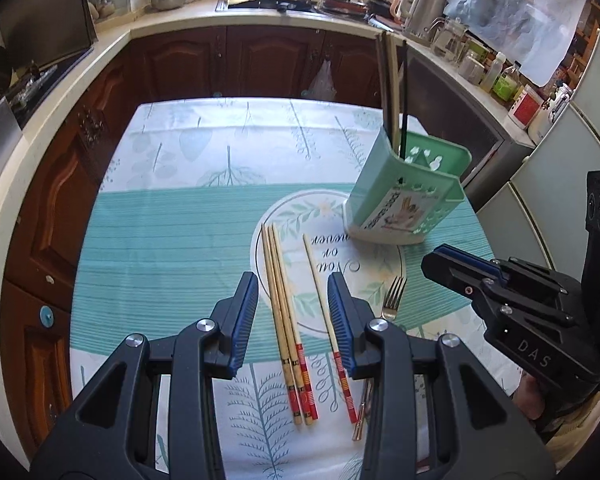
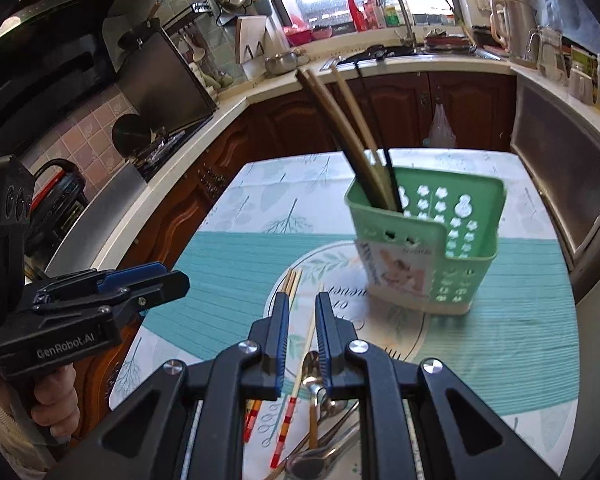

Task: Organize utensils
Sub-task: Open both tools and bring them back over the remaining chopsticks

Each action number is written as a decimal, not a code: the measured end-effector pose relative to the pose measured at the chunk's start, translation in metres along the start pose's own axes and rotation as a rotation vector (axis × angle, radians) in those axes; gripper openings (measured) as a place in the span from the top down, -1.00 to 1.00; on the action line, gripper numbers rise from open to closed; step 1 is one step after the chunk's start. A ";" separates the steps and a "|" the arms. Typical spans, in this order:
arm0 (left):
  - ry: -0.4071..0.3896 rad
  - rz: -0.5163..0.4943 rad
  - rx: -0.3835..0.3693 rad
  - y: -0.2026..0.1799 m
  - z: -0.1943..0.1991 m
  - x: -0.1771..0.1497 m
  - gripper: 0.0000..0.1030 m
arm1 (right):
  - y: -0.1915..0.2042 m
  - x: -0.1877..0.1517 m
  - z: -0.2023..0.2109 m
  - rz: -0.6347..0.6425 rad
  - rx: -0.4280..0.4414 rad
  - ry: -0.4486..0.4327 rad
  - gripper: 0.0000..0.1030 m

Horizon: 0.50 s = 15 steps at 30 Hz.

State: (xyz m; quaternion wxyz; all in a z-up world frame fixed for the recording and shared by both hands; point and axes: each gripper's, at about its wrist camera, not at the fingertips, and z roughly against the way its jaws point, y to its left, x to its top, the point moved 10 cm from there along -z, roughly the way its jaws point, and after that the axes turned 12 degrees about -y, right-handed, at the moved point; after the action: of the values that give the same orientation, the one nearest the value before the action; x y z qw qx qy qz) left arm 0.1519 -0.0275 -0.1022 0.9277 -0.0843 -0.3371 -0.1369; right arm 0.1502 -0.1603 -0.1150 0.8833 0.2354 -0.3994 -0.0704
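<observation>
While both grippers hover empty, left gripper point(image 1: 293, 320) marked "GenRobot.AI" with jaws released, right gripper point(image 2: 302, 340) marked "DAS" nearly closed, we note chopsticks point(image 1: 286, 320) lying on the counter point(image 1: 160, 240) near the green holder point(image 1: 404, 196).

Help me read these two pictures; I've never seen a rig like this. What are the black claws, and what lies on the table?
They are two hand-held grippers, each carrying its own fisheye camera.

The left camera shows the left gripper open above the loose wooden chopsticks with red-patterned ends, holding nothing.

The right camera shows the right gripper open and empty above the metal spoons.

On the leaf-patterned tablecloth stand a green perforated plastic utensil holder, already holding some long chopsticks, and a metal fork.
</observation>
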 end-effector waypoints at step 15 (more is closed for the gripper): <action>0.274 0.057 0.027 0.030 -0.089 -0.070 0.60 | 0.015 -0.054 -0.046 -0.045 0.022 0.217 0.74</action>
State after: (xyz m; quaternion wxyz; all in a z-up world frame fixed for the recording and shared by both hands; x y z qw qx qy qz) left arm 0.1632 -0.0071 -0.2173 0.9695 -0.0619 -0.2067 -0.1163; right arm 0.1471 -0.1138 -0.1705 0.9170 0.2599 -0.2967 -0.0598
